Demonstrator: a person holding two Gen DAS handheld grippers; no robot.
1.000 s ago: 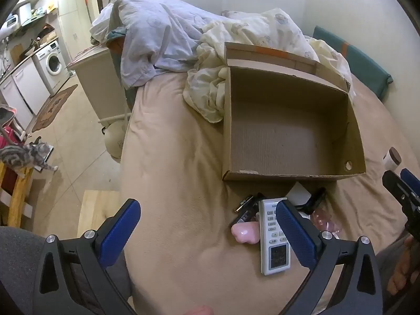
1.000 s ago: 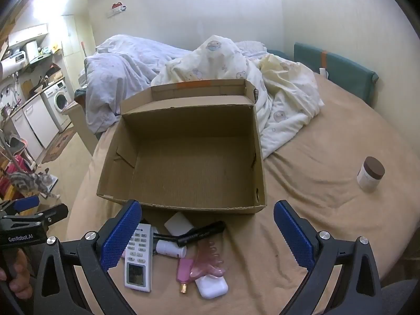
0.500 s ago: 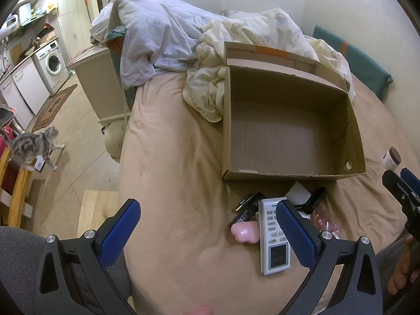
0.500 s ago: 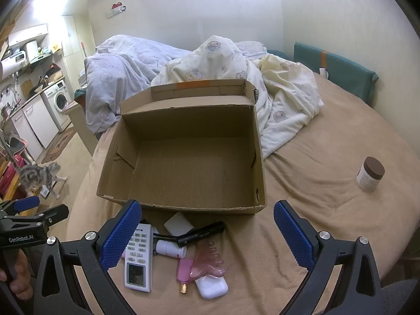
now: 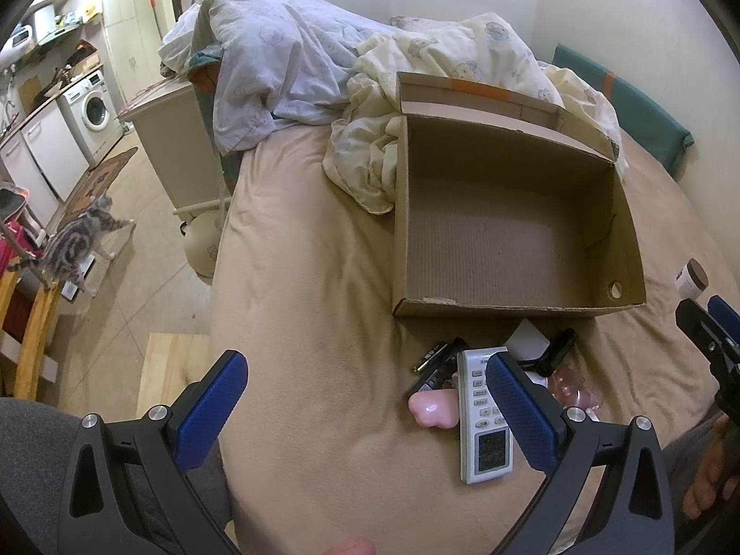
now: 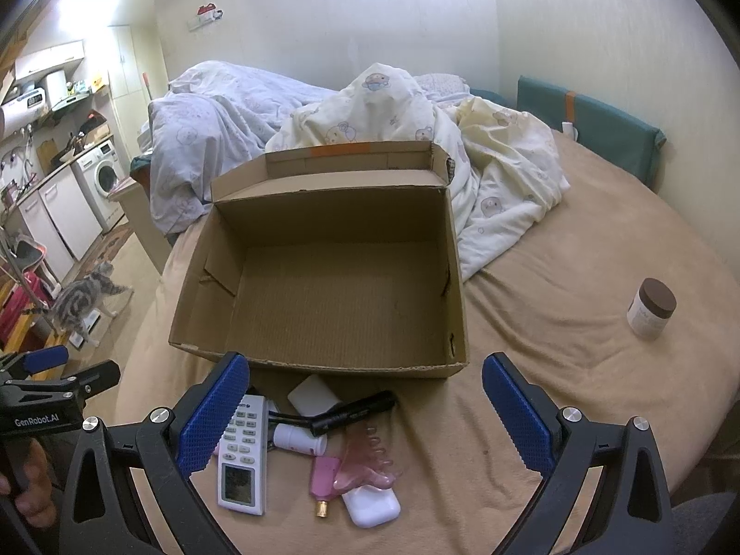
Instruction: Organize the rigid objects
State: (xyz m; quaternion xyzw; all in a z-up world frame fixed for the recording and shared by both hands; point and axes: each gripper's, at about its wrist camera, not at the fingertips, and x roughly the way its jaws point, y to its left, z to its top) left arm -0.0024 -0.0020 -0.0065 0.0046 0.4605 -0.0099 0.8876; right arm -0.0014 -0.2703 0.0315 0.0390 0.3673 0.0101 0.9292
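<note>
**Both grippers wide over a pile beside the box**

Here the open cardboard box [image 6: 333,277] sits on a tan bedsheet [image 6: 555,370], holding nothing, its back flap standing up. Just in front of its near wall lies a small heap of things: a white remote control [image 6: 243,455], a black flashlight [image 6: 354,411], a white tube [image 6: 298,439], a pink hair claw [image 6: 365,462], a pink bottle [image 6: 323,478] with a gold tip, a flat white case [image 6: 370,504] and a white block [image 6: 313,395] touching the box wall. Left of the remote rests a pink blob [image 5: 432,409]. Well to the right of the box stands a brown-lidded jar [image 6: 651,307], upright.

The right gripper [image 6: 365,409] hangs above the heap, fingers spread wide and holding nothing. The left gripper [image 5: 365,397] is likewise spread wide and empty, its right finger [image 5: 518,409] overlapping the remote in the left wrist view. Behind the box lie crumpled duvets [image 6: 416,138]. On the floor far left of the box stands a grey tabby cat [image 6: 81,303].
</note>
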